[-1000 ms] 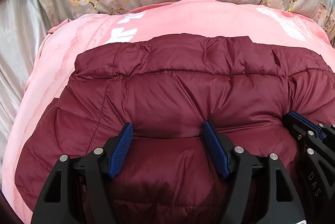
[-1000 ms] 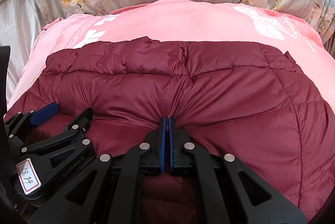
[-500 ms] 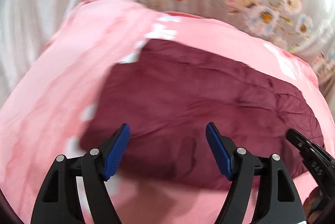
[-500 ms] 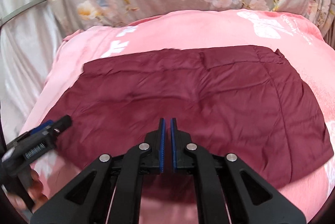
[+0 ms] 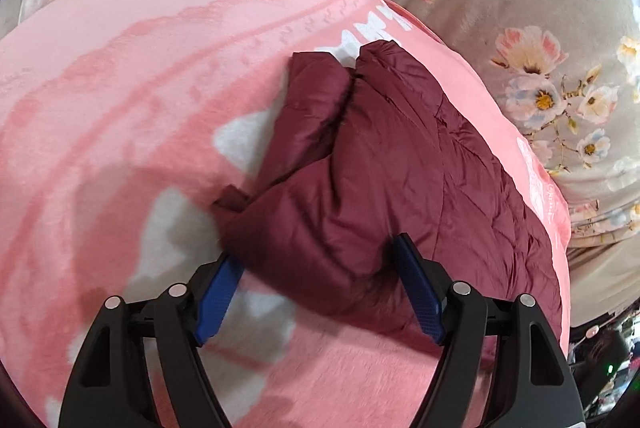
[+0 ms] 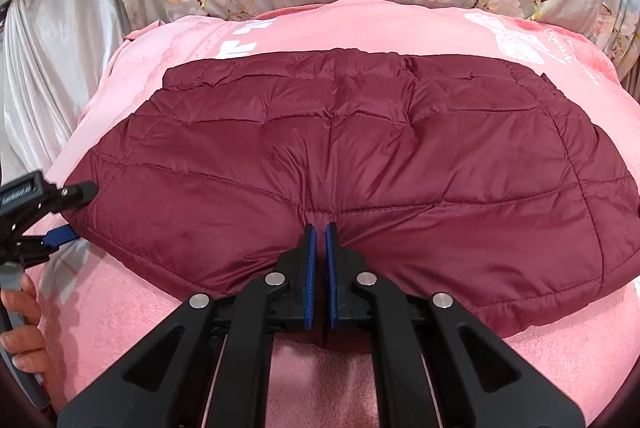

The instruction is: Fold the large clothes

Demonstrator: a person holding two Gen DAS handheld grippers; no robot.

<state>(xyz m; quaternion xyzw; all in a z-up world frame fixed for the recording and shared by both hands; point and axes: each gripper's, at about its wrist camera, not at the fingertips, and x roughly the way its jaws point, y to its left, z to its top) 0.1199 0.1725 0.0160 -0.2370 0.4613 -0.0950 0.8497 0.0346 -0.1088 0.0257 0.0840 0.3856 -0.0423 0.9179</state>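
Two grippers at work on one maroon jacket (image 6: 352,164), which lies folded on the pink blanket (image 6: 132,308) of the bed, long axis running left-right.

Right gripper (image 6: 321,228): fingers together, clamped on a pinch of the jacket's near edge, about mid-length. Fabric puckers into the pinch. I hold it low, pointing toward the far side.

Left gripper (image 5: 316,260): fingers wide apart, straddling the jacket's near left corner; right finger pad (image 5: 416,288) touches the fabric, left pad over the blanket. Nothing gripped. I have it angled in from the left end, my hand (image 6: 20,332) low at that side.

Judgement: the next fold probably goes across the long axis, so the left end matters most, and my left gripper is nearer it. Layers gape at that end; closing may catch only the top layer.
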